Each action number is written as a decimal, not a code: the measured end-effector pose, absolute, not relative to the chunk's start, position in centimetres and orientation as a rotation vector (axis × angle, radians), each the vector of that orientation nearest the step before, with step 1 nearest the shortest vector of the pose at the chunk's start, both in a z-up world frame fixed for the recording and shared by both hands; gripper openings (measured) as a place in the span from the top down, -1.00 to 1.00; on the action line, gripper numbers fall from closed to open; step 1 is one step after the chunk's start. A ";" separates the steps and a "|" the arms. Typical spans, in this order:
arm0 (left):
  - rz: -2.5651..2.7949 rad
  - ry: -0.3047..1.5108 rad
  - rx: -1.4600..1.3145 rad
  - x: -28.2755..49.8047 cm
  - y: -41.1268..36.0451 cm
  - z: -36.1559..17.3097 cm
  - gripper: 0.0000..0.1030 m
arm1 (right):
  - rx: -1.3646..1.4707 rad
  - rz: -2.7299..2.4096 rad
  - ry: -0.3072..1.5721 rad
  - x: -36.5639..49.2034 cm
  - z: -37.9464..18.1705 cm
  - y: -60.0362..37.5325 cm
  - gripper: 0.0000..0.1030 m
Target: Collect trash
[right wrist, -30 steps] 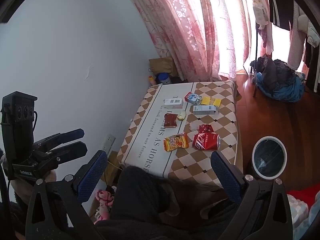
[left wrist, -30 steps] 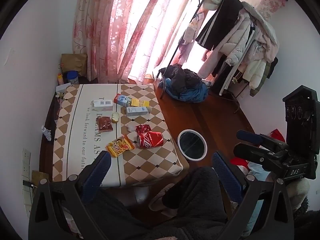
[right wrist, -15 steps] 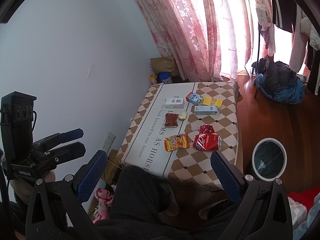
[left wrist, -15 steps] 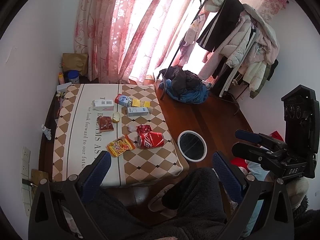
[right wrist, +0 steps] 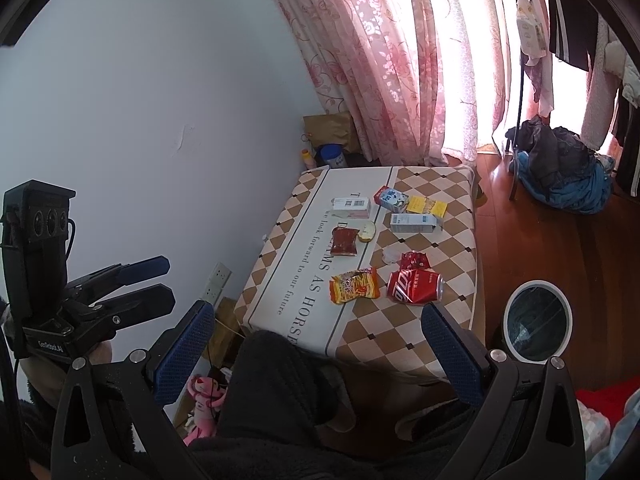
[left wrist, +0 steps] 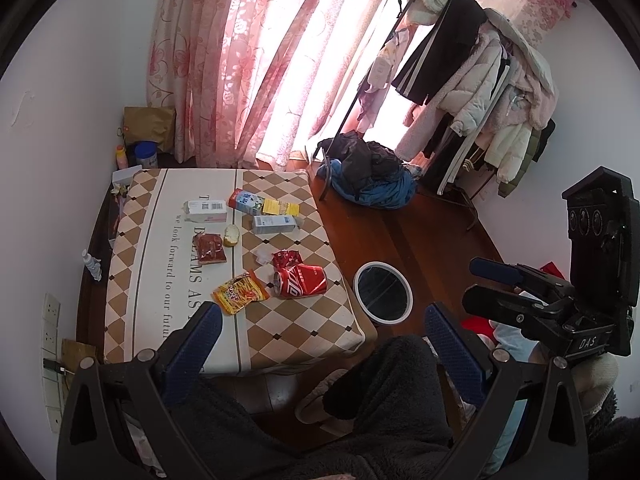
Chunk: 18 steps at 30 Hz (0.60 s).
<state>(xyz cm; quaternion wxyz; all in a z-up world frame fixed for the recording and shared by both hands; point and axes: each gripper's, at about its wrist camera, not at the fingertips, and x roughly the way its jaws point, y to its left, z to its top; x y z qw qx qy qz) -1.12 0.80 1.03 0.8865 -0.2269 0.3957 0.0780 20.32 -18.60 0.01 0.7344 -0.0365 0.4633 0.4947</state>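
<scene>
Held both grippers, left gripper and right gripper, high above the tabletop, jaws wide open, empty. Saw trash mid-tabletop: crushed red can near the right edge, orange wrapper beside it.

The table's near edge is hidden behind the person's dark fleece-clad legs. Print on the small cartons is too small to read. The trash bin's inside is dark, its contents unclear. The clothes rack runs off the right wrist picture's edge.
</scene>
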 end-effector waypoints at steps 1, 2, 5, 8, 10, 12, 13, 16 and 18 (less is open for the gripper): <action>0.161 0.823 -0.472 -1.0 0.7 0.9 -1.00 | -0.081 1.088 1.017 20.3 0.0 -18.6 -1.00; 0.160 0.823 -0.472 -1.1 0.8 1.0 -1.00 | -0.081 1.089 1.017 20.4 0.0 -18.5 -1.00; 0.161 0.822 -0.472 -1.0 0.7 0.9 -1.00 | -0.082 1.089 1.017 20.3 0.0 -18.5 -1.00; 0.161 0.822 -0.472 -1.1 0.7 0.9 -1.00 | -0.085 1.091 1.016 20.3 0.1 -18.4 -1.00; 0.159 0.823 -0.474 -1.1 0.8 0.9 -1.00 | -0.084 1.091 1.016 20.2 0.1 -18.4 -1.00; 0.160 0.822 -0.472 -1.1 0.8 1.0 -1.00 | -0.085 1.090 1.016 20.2 0.0 -18.4 -1.00; 0.160 0.822 -0.475 -1.1 0.8 0.9 -1.00 | -0.085 1.090 1.016 20.2 0.0 -18.4 -1.00; 0.161 0.822 -0.474 -1.1 0.8 0.9 -1.00 | -0.085 1.090 1.016 20.2 0.0 -18.4 -1.00; 0.160 0.822 -0.476 -1.2 0.9 1.1 -1.00 | -0.085 1.090 1.018 20.2 0.0 -18.4 -1.00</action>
